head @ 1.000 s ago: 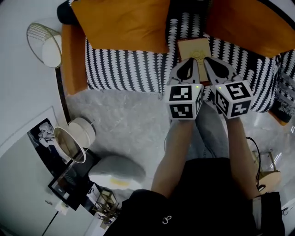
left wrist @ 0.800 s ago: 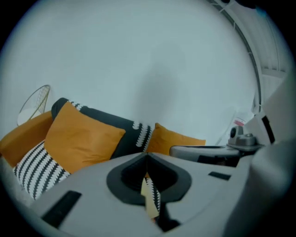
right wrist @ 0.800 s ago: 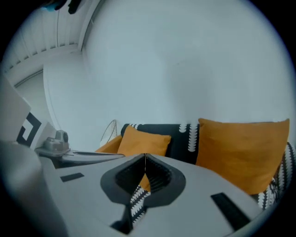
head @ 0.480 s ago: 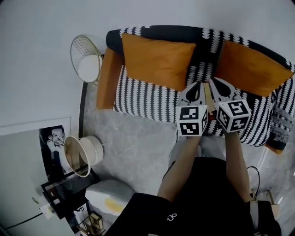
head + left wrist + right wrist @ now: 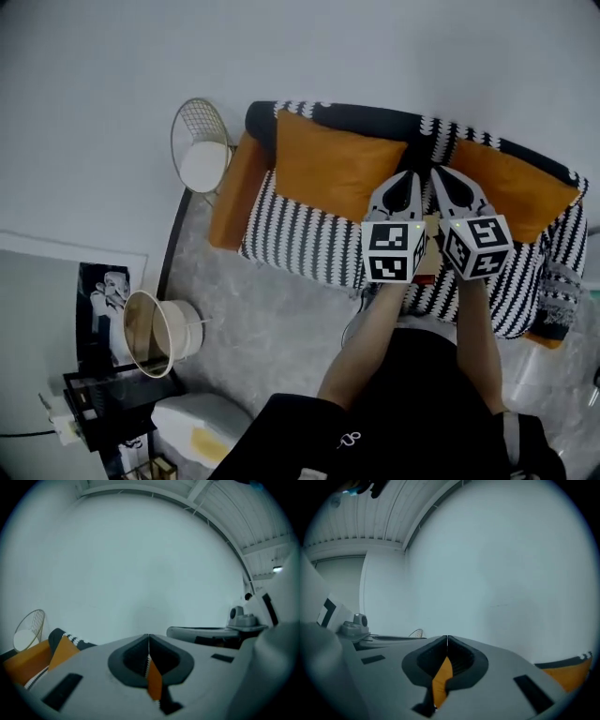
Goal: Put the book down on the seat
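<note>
The book (image 5: pixel 430 226) lies on the black-and-white patterned sofa seat (image 5: pixel 300 239). Only a tan sliver of it shows between the two marker cubes. My left gripper (image 5: pixel 408 178) and right gripper (image 5: pixel 442 176) are held side by side, high above the seat. Both are shut and hold nothing. In the left gripper view the left gripper (image 5: pixel 149 637) points at the bare wall with its jaws pressed together. The right gripper (image 5: pixel 447 638) does the same in the right gripper view. Orange cushion colour shows below each pair of jaws.
Two orange cushions (image 5: pixel 333 173) (image 5: pixel 516 187) lean on the sofa back. A round wire side table (image 5: pixel 202 155) stands at the sofa's left end. A white round basket (image 5: pixel 155 328) and a dark shelf (image 5: pixel 94 403) sit on the grey floor (image 5: pixel 272 319) at lower left.
Both grippers have risen together away from the sofa, still shut and empty. The sofa now looks smaller and farther below, and the book stays on the seat.
</note>
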